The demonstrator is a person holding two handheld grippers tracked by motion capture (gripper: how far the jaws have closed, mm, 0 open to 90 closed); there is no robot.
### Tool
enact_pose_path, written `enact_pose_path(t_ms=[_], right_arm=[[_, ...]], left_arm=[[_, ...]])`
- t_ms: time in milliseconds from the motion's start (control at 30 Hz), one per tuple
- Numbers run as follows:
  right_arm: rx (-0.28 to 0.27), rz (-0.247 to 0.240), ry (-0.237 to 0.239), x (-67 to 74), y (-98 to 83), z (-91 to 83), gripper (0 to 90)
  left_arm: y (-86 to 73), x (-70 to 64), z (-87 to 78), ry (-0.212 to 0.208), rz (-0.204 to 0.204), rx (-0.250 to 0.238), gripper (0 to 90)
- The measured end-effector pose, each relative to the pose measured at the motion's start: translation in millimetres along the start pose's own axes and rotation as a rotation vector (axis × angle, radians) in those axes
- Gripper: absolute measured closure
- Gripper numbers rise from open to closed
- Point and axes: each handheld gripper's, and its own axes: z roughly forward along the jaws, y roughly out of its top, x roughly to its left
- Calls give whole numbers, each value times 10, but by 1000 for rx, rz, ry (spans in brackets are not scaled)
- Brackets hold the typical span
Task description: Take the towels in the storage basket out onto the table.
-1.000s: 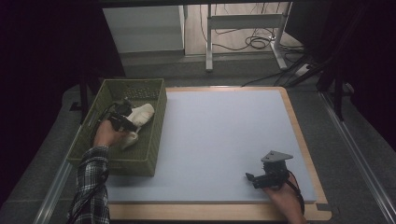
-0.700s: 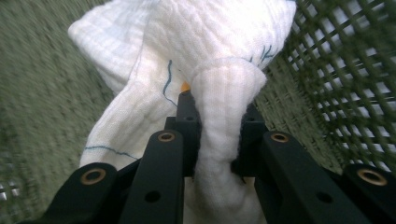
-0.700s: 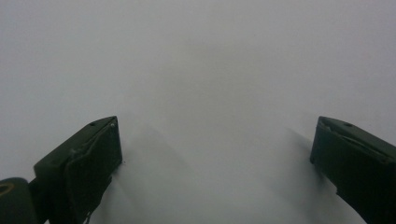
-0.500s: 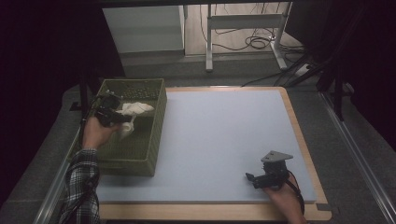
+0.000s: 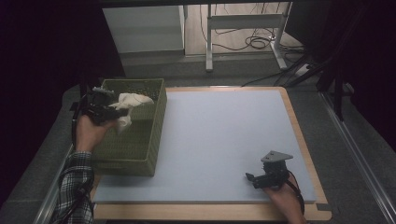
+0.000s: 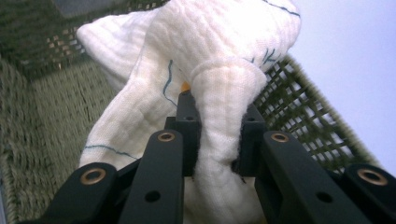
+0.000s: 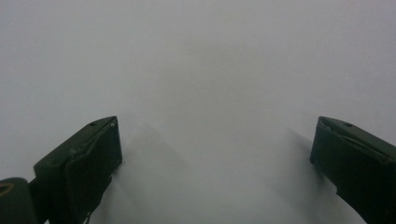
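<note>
While my left gripper [image 5: 108, 112] has its jaws clamped on the white cloth [image 6: 205, 93], held above the green basket [image 5: 140, 144], I judge the next move is carrying it to the tabletop [image 5: 224, 140], where my right gripper [image 7: 217, 158] rests with jaws apart.

The left hand [image 5: 88, 133] is up and stretched far out, with a checked sleeve [image 5: 74, 186] on the arm. It holds the left gripper [image 5: 112, 112], which points to the right. Its two black jaws are squeezed in close and are pinching something soft between them. The right hand [image 5: 285, 198] sits low at the near edge and holds the right gripper [image 5: 250, 177], which points to the left. Its jaws stand far apart with nothing between them.
</note>
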Motion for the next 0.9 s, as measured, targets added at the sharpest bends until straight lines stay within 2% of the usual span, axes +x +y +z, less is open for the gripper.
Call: enact_pose_path(t_ms=[267,467,500,733,767,900], right_arm=[[0,0,0,0,0,-1,21],[0,-1,0,-1,0,0,21],[0,0,0,0,0,0,21],[0,-1,0,-1,0,0,21],[-1,0,0,0,0,0,21],[0,0,0,0,0,0,21]], left_arm=[[75,-105,-140,11,27,-46,765],[139,-188,-241,-7,40,-78,763],[165,-229,-259,-10,53,-83,763],[259,-360,-258,-34,75,-108,761],[297,-417,-234,-45,84,-114,761],[350,-497,-189,-53,98,-120,761]])
